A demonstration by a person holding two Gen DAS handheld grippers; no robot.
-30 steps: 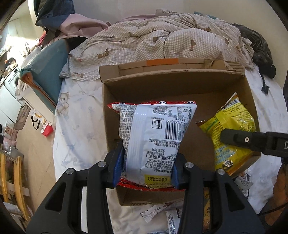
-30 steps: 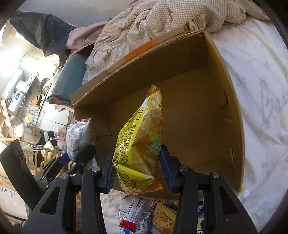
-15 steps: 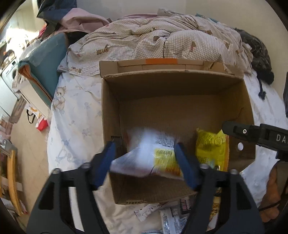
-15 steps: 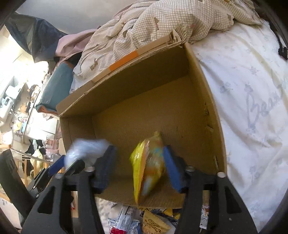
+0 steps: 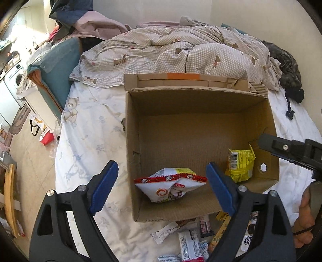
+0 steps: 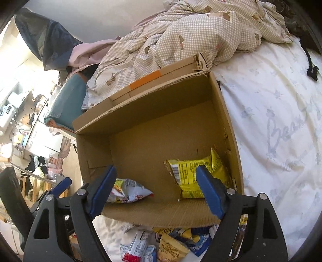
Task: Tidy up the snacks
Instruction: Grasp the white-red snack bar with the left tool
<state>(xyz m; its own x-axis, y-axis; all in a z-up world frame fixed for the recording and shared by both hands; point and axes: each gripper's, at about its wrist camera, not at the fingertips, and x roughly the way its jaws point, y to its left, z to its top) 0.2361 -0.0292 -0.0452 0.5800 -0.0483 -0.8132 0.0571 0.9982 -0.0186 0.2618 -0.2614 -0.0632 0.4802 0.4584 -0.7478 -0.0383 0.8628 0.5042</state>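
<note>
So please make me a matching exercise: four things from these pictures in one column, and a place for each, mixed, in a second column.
1. white and red snack bag
2. yellow snack bag
3. orange tape
4. loose snack packets

a. on the bed, in front of the cardboard box
b. box floor, near left corner
c. on the box's far flap
d. box floor, near right corner

Pairs: 1-b, 2-d, 3-c, 4-a

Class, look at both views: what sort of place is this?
Most likely a lived-in bedroom: a rumpled checked duvet lies on a bed, a cardboard box sits on the bedsheet, and clothes are heaped behind.
</note>
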